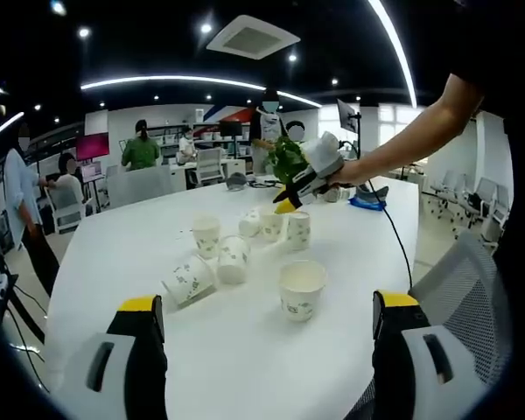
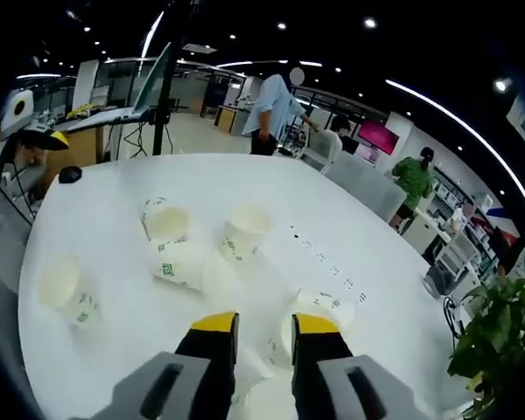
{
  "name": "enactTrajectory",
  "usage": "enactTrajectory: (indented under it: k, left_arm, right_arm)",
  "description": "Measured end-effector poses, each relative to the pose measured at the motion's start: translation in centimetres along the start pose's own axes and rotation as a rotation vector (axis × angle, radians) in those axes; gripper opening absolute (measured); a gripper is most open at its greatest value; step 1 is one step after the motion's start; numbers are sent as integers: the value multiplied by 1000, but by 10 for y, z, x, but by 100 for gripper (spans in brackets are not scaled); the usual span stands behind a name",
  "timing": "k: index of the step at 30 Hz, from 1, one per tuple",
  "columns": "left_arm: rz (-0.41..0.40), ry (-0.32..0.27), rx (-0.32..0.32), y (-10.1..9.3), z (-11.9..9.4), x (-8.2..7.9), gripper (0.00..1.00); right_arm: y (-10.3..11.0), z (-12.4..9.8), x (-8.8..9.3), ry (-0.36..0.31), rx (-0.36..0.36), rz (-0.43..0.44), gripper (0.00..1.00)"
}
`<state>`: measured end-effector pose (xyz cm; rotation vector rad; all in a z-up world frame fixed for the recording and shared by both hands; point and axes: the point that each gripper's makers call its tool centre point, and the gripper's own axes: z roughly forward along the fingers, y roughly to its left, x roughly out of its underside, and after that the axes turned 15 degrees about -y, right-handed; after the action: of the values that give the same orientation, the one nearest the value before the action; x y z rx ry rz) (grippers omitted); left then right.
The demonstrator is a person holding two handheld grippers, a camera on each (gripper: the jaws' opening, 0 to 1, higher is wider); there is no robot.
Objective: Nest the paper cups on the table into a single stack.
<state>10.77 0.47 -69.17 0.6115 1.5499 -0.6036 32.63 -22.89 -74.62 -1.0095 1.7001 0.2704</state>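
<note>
Several white paper cups with green print stand or lie apart on the white table (image 1: 105, 254). In the left gripper view an upright cup (image 1: 302, 289) is nearest, a tipped cup (image 1: 188, 280) lies to its left, and three cups (image 1: 273, 226) cluster farther back. My left gripper (image 1: 267, 302) is open wide, low over the near table edge, short of the nearest cup. A hand holds my right gripper (image 1: 286, 204) just above the far cluster. In the right gripper view its jaws (image 2: 264, 324) stand a narrow gap apart over a cup (image 2: 324, 306); whether they grip it is unclear. The left gripper (image 2: 22, 162) shows far left.
A potted plant (image 1: 284, 157) (image 2: 499, 324) stands at the far table end, near a black cable (image 1: 401, 249). A small dark object (image 2: 70, 175) lies by the table's edge. A mesh chair (image 1: 459, 280) is on my right. People and office chairs are beyond the table.
</note>
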Motion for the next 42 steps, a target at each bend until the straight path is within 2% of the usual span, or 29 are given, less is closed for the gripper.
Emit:
enactTrajectory:
  k: [4,9,12,22,29,42]
  left_arm:
    - [0,0,-6,1,-1,-1,99]
    - [0,7,-6,2,-3,0,99]
    - [1,11,-4,2,-3,1,99]
    - [17,12,-3,0,-2,-4,99]
    - [15,7,-3,-4,0,-8,99]
    - [10,16,10,0,-2,-2,99]
  right_arm:
    - [-6,7,11,33,-3,21,22]
    - [-5,11,11,26,-3,23,23]
    - [-6,13,19,50,-6,12,22]
    - [-7,13,22,78,-11,13,13]
    - [-10,13,32,104,-20,-3,10]
    - [-8,20,38,114,-33,8,3]
